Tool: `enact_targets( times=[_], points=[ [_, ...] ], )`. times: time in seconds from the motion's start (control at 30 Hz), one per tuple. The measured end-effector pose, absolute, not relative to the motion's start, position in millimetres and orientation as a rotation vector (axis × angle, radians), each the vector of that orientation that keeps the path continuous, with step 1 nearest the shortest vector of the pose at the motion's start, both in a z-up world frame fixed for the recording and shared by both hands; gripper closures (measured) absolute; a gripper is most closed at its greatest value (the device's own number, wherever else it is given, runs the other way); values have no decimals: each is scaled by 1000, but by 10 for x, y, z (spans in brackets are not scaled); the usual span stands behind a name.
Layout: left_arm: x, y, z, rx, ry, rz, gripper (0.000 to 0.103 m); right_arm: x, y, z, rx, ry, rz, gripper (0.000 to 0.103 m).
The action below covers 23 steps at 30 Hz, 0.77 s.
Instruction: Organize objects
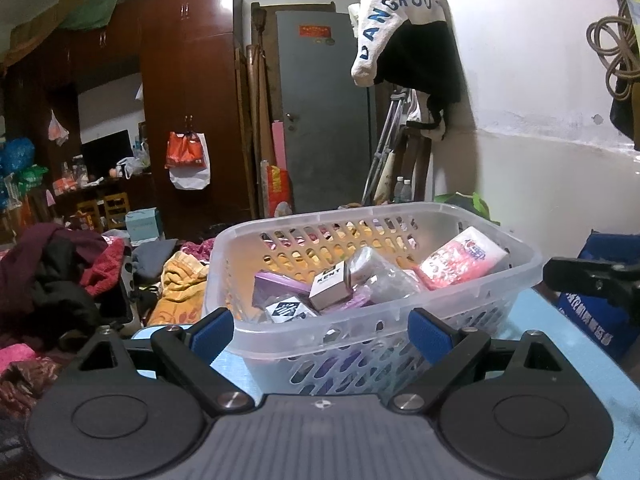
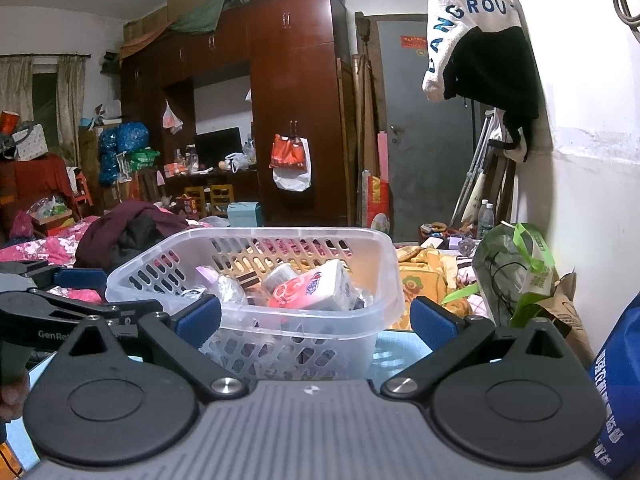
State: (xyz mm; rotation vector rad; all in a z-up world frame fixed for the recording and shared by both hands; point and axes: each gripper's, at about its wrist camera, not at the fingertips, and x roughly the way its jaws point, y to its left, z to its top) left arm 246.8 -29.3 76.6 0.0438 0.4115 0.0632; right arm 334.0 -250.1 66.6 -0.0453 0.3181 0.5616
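Observation:
A clear perforated plastic basket (image 1: 516,280) stands on a light blue table (image 1: 532,320). Inside lie a pink tissue pack (image 1: 466,258), a white KENT box (image 1: 328,286), a purple packet (image 1: 276,286) and crinkled clear wrappers. My left gripper (image 1: 322,332) is open just before the basket's near wall, nothing between its blue pads (image 1: 212,330). From the right wrist the same basket (image 2: 384,292) shows the pink tissue pack (image 2: 308,290) on top. My right gripper (image 2: 316,320) is open in front of it, empty. The left gripper (image 2: 76,278) shows at the far left.
A blue printed bag (image 2: 620,392) stands at the table's right edge, with a green plastic bag (image 2: 516,268) and brown paper bag behind it. Heaped clothes (image 1: 60,276) cover the bed to the left. A white and black garment (image 1: 404,28) hangs overhead by the wall.

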Motion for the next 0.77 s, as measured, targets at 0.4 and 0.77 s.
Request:
enact_targets(
  times=[0.4, 0.77],
  points=[
    [2440, -325, 780, 36, 410, 52, 7, 3352, -2517, 648, -53, 320, 558, 0],
    [2429, -385, 830, 64, 380, 69, 7, 3349, -2512, 643, -57, 326, 557, 0]
  ],
)
